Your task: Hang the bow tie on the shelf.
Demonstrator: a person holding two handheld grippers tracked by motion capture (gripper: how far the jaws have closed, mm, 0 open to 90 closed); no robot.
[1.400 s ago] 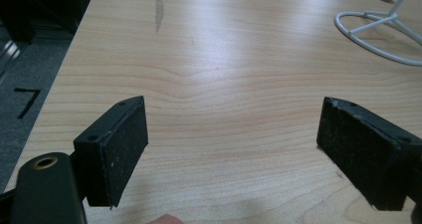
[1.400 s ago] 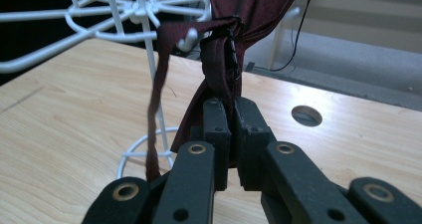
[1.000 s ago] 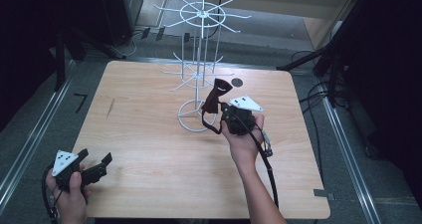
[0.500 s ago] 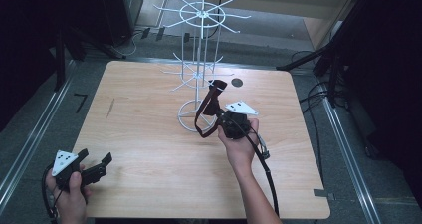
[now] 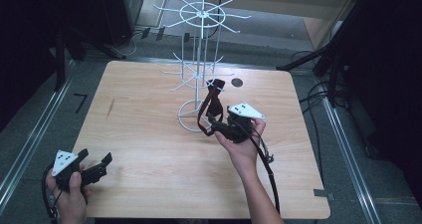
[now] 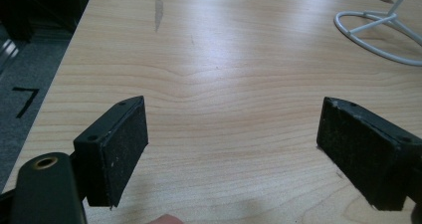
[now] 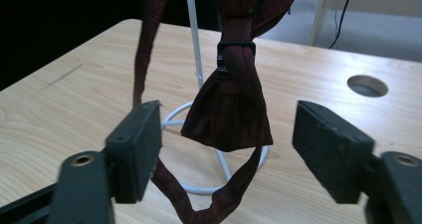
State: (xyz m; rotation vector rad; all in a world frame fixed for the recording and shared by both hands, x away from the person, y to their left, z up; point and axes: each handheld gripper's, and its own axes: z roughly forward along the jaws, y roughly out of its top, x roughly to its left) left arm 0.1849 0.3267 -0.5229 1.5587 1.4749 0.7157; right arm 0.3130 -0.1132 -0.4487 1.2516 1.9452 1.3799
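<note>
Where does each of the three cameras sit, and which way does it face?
High view: above the person's side, looking forward and down on the table, white wire rack and hanging dark red bow tie; both forearms, left gripper and right gripper show.
Left gripper view: rides the left gripper, open jaws over wood.
Right gripper view: rides the right gripper, facing the bow tie.
Shared: all show the rack's ring base.

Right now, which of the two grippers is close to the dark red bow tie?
The right gripper, beside the white wire stand, where the bow tie hangs just beyond its open jaws. The left gripper rests apart at the table's near corner.
</note>
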